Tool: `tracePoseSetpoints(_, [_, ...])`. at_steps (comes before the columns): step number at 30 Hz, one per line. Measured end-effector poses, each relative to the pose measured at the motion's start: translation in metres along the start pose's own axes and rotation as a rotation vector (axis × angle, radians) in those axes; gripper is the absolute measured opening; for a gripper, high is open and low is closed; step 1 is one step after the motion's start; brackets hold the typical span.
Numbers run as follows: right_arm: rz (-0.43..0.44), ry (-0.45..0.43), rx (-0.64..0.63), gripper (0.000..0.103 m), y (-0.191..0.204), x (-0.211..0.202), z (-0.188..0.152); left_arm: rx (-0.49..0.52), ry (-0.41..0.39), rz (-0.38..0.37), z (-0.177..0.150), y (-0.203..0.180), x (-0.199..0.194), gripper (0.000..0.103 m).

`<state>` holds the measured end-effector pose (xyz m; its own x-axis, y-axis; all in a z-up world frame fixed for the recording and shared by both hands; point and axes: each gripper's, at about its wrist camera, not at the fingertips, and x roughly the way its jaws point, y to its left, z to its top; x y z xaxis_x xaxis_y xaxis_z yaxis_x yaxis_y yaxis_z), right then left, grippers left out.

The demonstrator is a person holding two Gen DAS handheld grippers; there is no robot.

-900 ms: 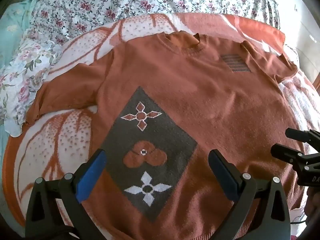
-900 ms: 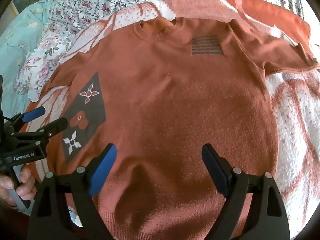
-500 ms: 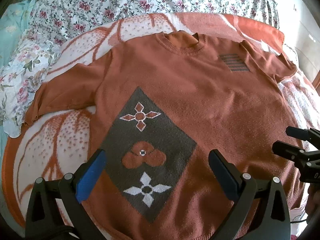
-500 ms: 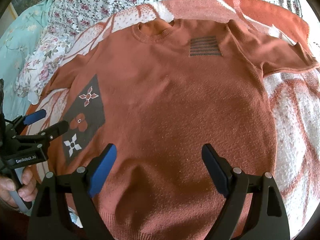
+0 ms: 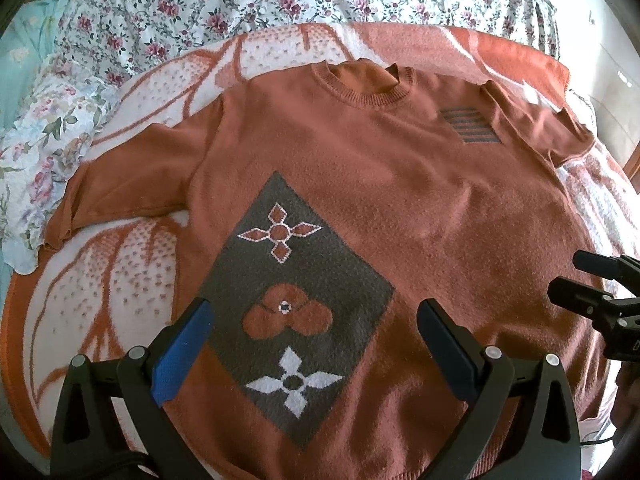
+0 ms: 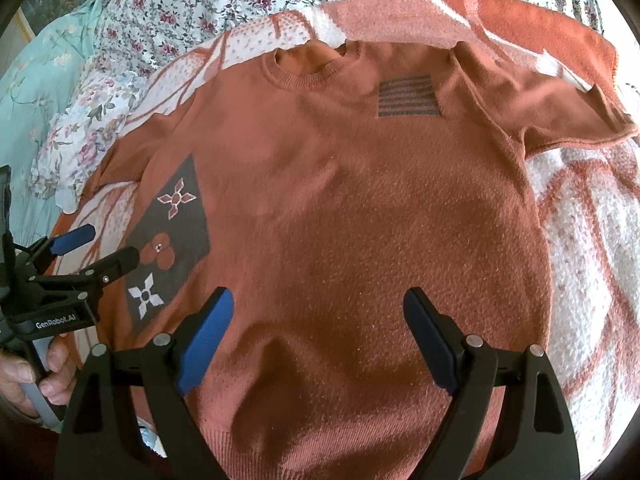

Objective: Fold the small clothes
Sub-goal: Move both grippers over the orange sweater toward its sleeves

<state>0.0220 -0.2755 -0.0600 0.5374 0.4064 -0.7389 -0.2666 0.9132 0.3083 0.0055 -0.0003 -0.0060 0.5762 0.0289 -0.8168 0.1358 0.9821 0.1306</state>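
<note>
A rust-orange short-sleeved knit sweater (image 5: 400, 208) lies flat and face up on a bed, collar away from me. It has a dark grey diamond patch (image 5: 296, 304) with flowers low on its left side and a striped patch (image 5: 470, 125) on the chest. It also shows in the right wrist view (image 6: 360, 220). My left gripper (image 5: 314, 322) is open and empty above the diamond patch near the hem. My right gripper (image 6: 318, 312) is open and empty above the lower right body. Each gripper shows at the edge of the other's view.
The sweater rests on an orange and white blanket (image 5: 120, 292), also in the right wrist view (image 6: 592, 248). A floral sheet (image 5: 192, 4) and a floral pillow (image 5: 36, 148) lie beyond and to the left. A turquoise cloth (image 6: 44, 80) is at the far left.
Both grippers have shifted slightly over the sweater, and the sweater sits a little lower in the right wrist view. Nothing was grasped.
</note>
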Motion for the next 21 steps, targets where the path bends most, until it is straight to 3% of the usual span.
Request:
tracePoseSetpoints(9, [-0.012,0.073,0.036,0.087,-0.005,0.004,0.003,-0.011,0.014,-0.032,0.001,-0.002,0.006,0.102])
tracePoseSetpoints(11, [-0.058,0.101,0.036,0.087,-0.008,0.006,0.001,-0.015,0.015,-0.038,0.001,-0.002,0.008,0.102])
tracePoseSetpoints(16, [-0.114,0.079,0.031,0.087,-0.018,0.0,0.002,-0.021,0.048,-0.044,0.005,-0.003,0.016,0.102])
tracePoseSetpoints(21, [-0.065,0.025,0.087,0.087,-0.038,-0.006,0.005,-0.008,0.075,-0.046,0.012,-0.006,0.027,0.102])
